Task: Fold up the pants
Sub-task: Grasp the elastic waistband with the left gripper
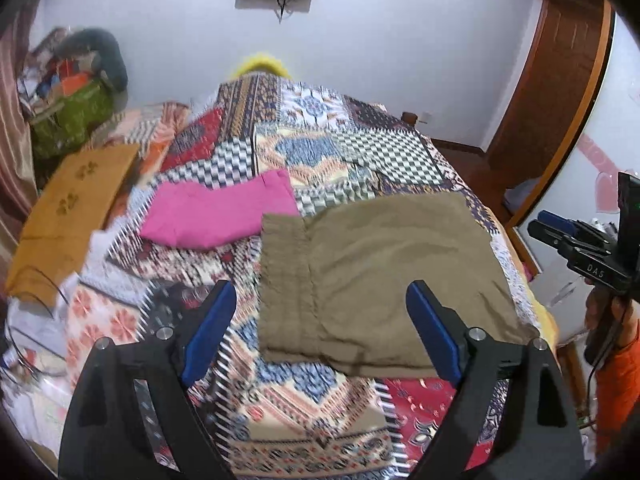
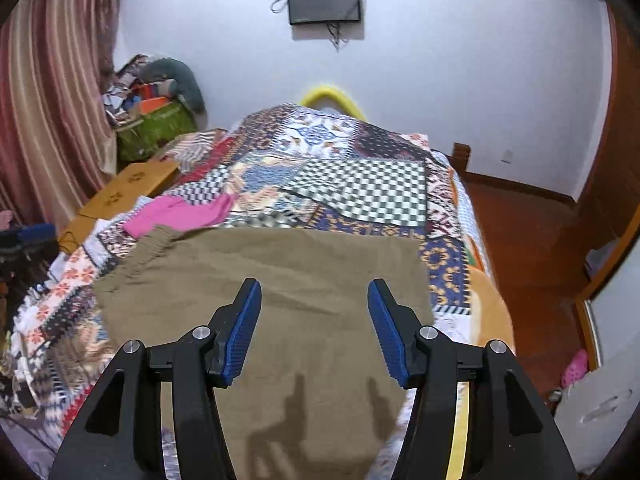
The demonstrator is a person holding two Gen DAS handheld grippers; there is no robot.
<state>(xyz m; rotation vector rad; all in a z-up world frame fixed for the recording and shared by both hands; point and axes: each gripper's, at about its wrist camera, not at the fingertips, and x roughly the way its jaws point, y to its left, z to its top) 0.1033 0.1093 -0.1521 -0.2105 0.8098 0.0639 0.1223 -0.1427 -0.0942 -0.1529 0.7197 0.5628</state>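
Olive-brown pants (image 1: 372,276) lie folded into a flat rectangle on the patchwork bedspread (image 1: 304,148), near the bed's front right side. The elastic waistband is on the left. My left gripper (image 1: 322,320) hovers above their near left part, jaws wide open, nothing between the blue pads. In the right wrist view the pants (image 2: 280,280) fill the middle. My right gripper (image 2: 314,320) hangs over them, jaws apart and empty, its shadow falling on the cloth. The right gripper (image 1: 560,236) also shows at the right edge of the left wrist view, held by a hand in an orange sleeve.
A folded pink garment (image 1: 216,216) lies on the bed behind and left of the pants. A mustard cloth (image 1: 72,208) and a green bag of clutter (image 1: 72,116) sit at the left. The wooden floor (image 2: 528,232) and a door frame (image 1: 560,80) are on the right.
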